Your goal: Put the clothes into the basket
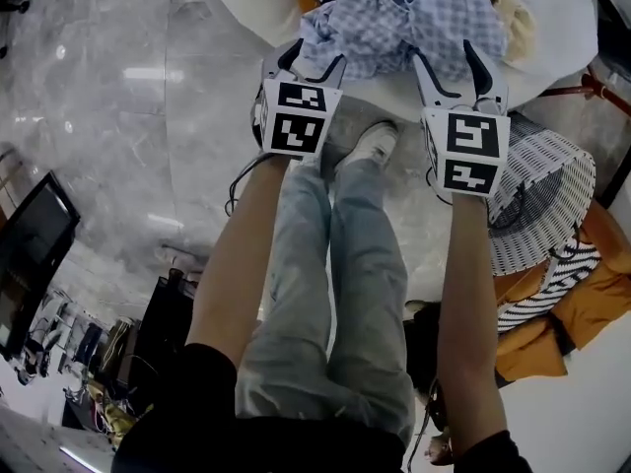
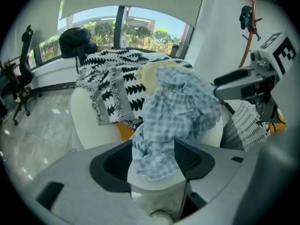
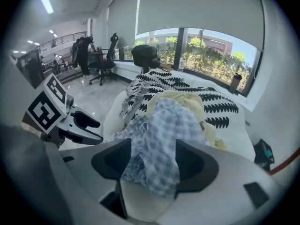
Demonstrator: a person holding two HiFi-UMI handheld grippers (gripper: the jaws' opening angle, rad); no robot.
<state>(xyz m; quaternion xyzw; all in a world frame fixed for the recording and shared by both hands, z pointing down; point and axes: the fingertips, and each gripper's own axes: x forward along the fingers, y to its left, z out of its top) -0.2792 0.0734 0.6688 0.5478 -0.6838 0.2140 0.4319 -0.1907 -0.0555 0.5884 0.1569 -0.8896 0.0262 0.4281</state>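
A blue checked shirt [image 1: 394, 18] lies crumpled on a white round seat [image 1: 246, 3], on top of a pale yellow garment [image 3: 187, 100] and a black-and-white patterned cloth [image 2: 112, 83]. My left gripper [image 1: 315, 59] is at the shirt's near left edge and my right gripper [image 1: 446, 57] at its near right edge. Both stand open. In the left gripper view the shirt [image 2: 178, 111] shows between the spread jaws [image 2: 153, 158]; the right gripper view shows the same [image 3: 152, 165]. Whether the pads touch the cloth is hidden. A white slatted basket [image 1: 542, 205] stands on the floor to the right.
Orange and striped clothes [image 1: 562, 313] lie beside the basket. My own legs in jeans and a white shoe [image 1: 370, 146] are under the grippers. A dark monitor [image 1: 30, 244] and cables sit at the left on the marble floor. Office chairs [image 3: 105, 60] stand farther off.
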